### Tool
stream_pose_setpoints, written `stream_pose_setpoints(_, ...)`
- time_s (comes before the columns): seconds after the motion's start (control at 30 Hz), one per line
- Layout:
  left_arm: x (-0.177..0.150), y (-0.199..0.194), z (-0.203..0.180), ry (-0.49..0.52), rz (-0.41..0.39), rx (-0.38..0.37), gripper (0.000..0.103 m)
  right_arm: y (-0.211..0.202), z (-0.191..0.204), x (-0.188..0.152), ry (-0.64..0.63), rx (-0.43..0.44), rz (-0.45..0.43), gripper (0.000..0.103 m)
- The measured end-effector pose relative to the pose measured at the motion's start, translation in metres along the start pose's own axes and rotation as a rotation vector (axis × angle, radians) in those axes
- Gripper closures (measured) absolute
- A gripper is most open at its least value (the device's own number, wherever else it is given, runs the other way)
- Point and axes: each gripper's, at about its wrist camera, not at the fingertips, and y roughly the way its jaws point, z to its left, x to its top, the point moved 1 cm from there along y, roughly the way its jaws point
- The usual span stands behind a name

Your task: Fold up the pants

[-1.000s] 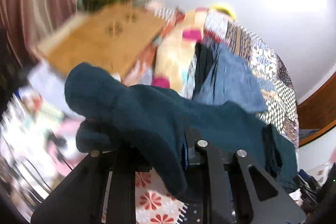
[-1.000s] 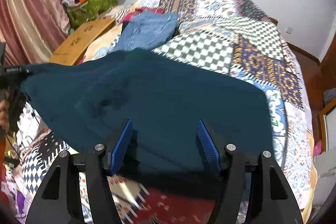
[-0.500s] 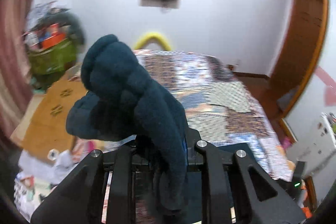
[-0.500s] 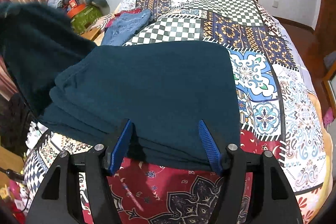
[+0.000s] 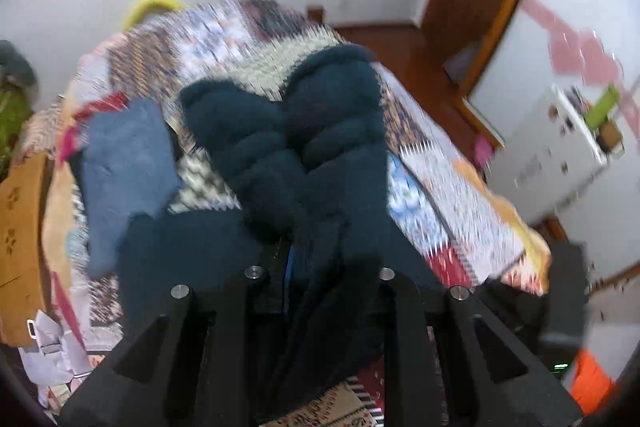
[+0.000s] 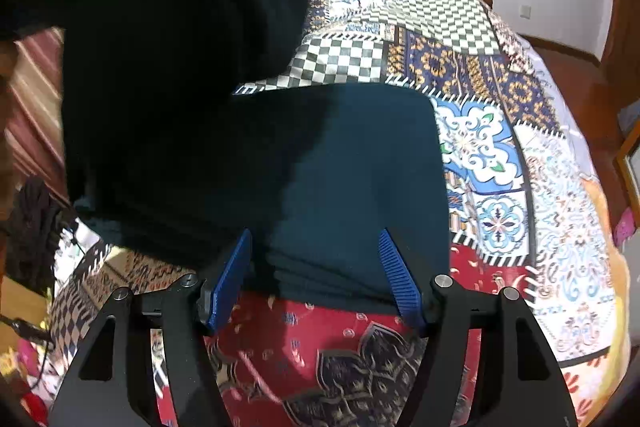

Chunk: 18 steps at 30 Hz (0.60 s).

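Two of my grippers are at the dark teal pants (image 6: 352,179), which lie partly folded on the patchwork bedspread (image 6: 500,163), flat and squared at the near end. My left gripper (image 5: 316,259) has its jaws drawn narrow and clamped on a thick bunch of the pants' fabric, which bulges up in two rounded lobes above the fingers and hangs down between them. In my right view that lifted part rises as a dark mass on the left, above the flat part. My right gripper (image 6: 316,267) hovers at the near edge of the folded cloth with its blue pads (image 6: 228,279) standing well apart, on either side of the edge, not pressing it. Farther up the bed lies a folded blue denim garment (image 5: 128,163), just beside the teal cloth. A brown cardboard box (image 5: 20,219) sits off the bed's left side.
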Motion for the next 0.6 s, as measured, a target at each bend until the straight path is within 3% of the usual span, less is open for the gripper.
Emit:
stream_pose_setpoints(0.13,-0.006,0.028,-0.011,0.007,0.115,-0.042,0.080,-0.010,-0.005,-0.008,0.002,-0.009,0.003,0.040)
stream_pose_setpoints(0.23,-0.012,0.035,-0.021,0.037,0.155,-0.019,0.074,-0.014,-0.009,-0.014,0.016,-0.012,0.014,0.040)
stream_pose_setpoints(0.27,-0.015,0.034,-0.023,0.047,0.148,-0.006,0.068,-0.014,-0.010,-0.015,0.019,-0.013,0.019,0.040)
stream_pose_setpoints(0.37,-0.021,0.025,-0.022,0.029,0.116,-0.040,0.028,-0.013,-0.012,-0.019,0.025,-0.020,0.035,0.040)
stream_pose_setpoints(0.4,-0.024,0.020,-0.022,0.021,0.102,-0.059,0.024,-0.013,-0.012,-0.020,0.027,-0.020,0.039,0.040)
stream_pose_setpoints(0.6,-0.031,-0.001,-0.025,0.054,0.066,-0.004,0.023,-0.011,-0.007,-0.022,0.036,-0.011,0.050,0.040)
